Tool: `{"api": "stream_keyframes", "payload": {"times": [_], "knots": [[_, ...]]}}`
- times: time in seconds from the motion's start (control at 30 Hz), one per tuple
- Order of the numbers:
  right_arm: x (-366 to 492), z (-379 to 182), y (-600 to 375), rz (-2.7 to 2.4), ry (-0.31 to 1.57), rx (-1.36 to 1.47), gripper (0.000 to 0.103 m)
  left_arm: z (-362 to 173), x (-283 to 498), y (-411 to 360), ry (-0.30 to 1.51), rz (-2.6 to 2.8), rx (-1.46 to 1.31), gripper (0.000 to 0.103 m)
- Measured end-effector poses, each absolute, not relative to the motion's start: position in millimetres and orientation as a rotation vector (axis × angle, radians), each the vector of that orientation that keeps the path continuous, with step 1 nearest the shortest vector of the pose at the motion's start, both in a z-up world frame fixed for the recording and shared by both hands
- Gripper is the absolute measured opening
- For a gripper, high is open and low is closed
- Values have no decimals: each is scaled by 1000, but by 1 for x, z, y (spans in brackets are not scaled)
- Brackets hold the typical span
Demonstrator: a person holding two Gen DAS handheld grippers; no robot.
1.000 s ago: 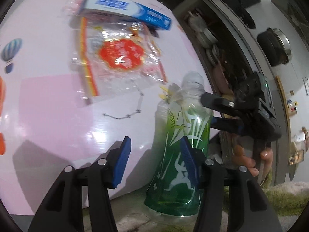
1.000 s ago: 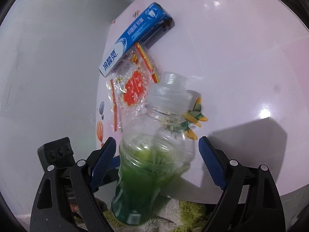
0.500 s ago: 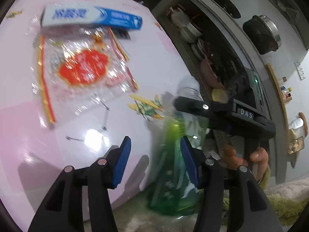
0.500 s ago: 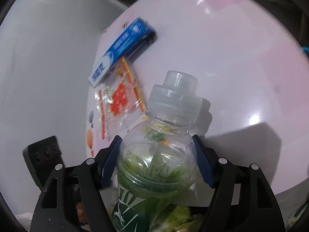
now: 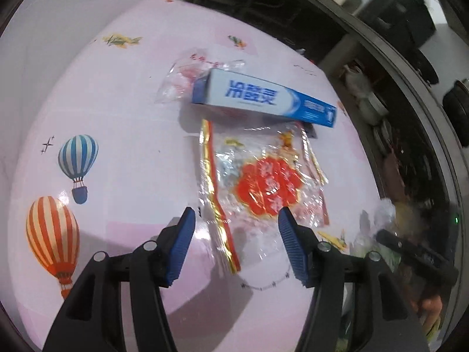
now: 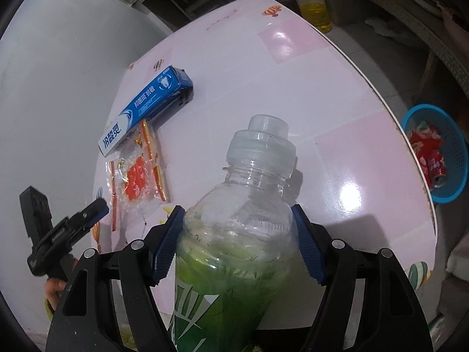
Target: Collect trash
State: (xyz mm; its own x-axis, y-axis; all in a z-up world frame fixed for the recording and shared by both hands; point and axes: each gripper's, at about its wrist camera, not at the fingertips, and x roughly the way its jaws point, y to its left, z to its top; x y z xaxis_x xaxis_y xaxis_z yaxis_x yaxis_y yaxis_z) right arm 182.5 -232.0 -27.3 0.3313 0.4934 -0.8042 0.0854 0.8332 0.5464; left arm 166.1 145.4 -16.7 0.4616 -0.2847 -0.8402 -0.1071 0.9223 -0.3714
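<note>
Right gripper (image 6: 237,246): our fingers are closed against both sides of the green drink bottle (image 6: 234,240), which stands upright between them with its clear cap at 12 o'clock.
Left gripper (image 5: 236,245): our fingers are spread wide with nothing between them, hovering over the near end of the clear snack wrapper (image 5: 258,184).
Worktop (image 6: 337,94): pink and glossy; the blue toothpaste box (image 5: 263,99) lies at 12 o'clock from the wrapper, overlapping its far edge, with a second clear wrapper (image 5: 187,79) under the box's left end.
Bin: a blue mesh basket (image 6: 457,158) sits off the worktop's edge at 3 o'clock in the right wrist view, with a red can and red packaging already inside.
Progress: we judge the task partly done; some trash is binned, the bottle is in hand but not dropped, and the box and wrappers are left.
Hard to tell: the bottle's base is cut off; in the left wrist view the right gripper at 4 o'clock is blurred.
</note>
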Motion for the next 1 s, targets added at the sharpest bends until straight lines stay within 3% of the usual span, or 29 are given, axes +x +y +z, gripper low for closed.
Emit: {"api": "stream_keyframes", "payload": {"times": [0.23, 0.57, 1.0], "knots": [[185, -28, -226, 288, 1218, 547, 69, -28, 177, 145, 1123, -102, -409, 56], [182, -28, -228, 292, 1211, 550, 69, -32, 179, 128, 1119, -77, -300, 22], [181, -26, -231, 293, 1206, 542, 69, -17, 166, 117, 1058, -204, -368, 9]]}}
